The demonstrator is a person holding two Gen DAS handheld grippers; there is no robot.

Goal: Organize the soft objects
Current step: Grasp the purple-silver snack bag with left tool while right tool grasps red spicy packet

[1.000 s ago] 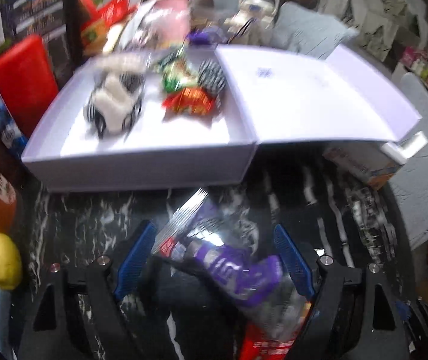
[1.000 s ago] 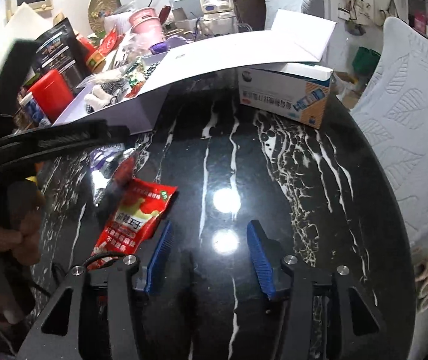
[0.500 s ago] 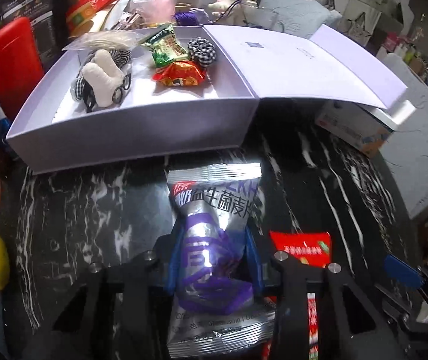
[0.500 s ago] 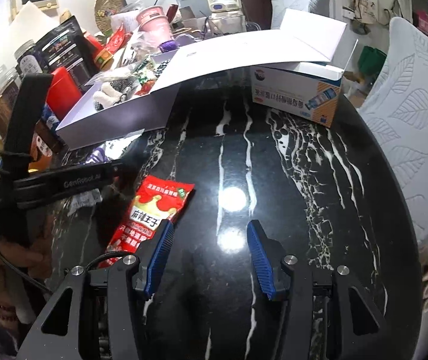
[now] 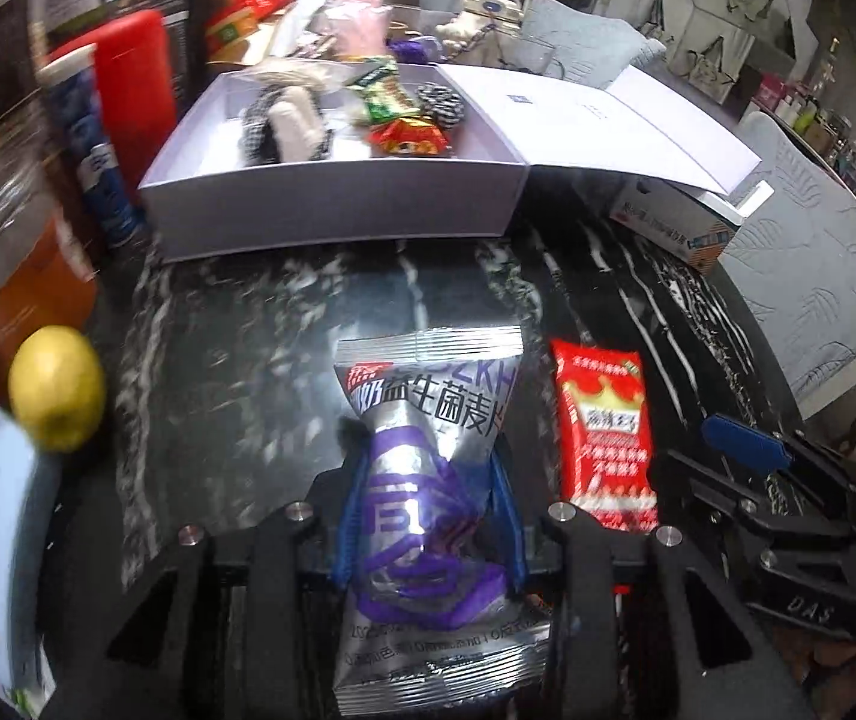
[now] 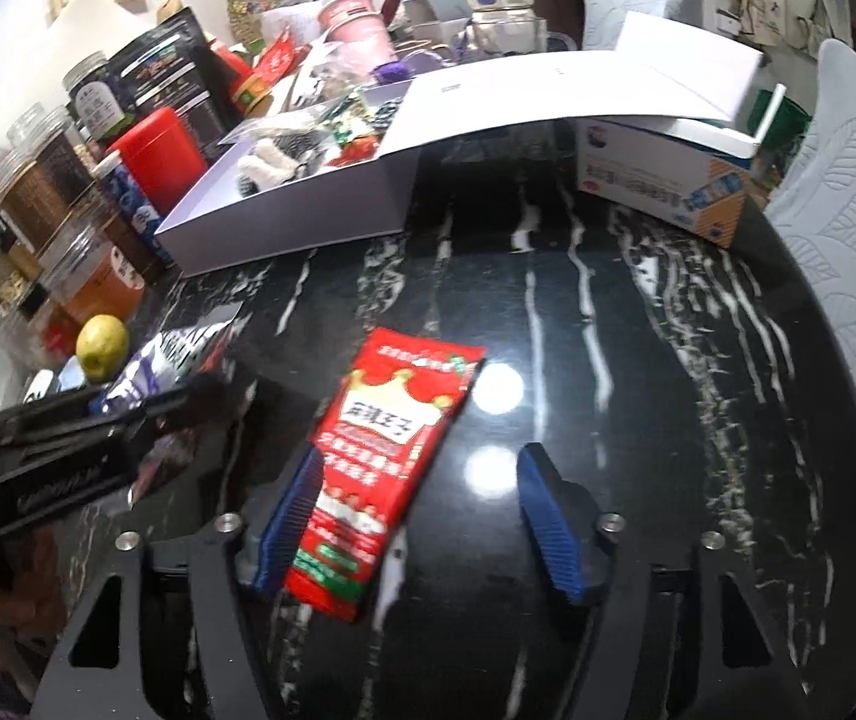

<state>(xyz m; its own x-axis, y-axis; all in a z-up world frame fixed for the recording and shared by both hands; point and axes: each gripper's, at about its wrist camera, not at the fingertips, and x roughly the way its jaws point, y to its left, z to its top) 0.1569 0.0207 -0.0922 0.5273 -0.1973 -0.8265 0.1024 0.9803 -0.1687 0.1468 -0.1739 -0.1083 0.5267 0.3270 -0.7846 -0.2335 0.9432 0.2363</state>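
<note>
My left gripper is shut on a silver and purple snack bag, held over the black marble table in front of the open white box. The box holds a white plush toy, a checkered soft ball and small snack packets. A red snack packet lies flat on the table. My right gripper is open, its left finger beside the packet's lower end, its right finger apart from it. The red packet also shows in the left wrist view.
The box lid lies open to the right, resting on a tissue carton. A yellow lemon and several jars stand at the left. A red tin is behind the box. A quilted chair is at right.
My left gripper closed on the silver bag and pulled back from the box. My right gripper moved left, bringing the red packet between its fingers.
</note>
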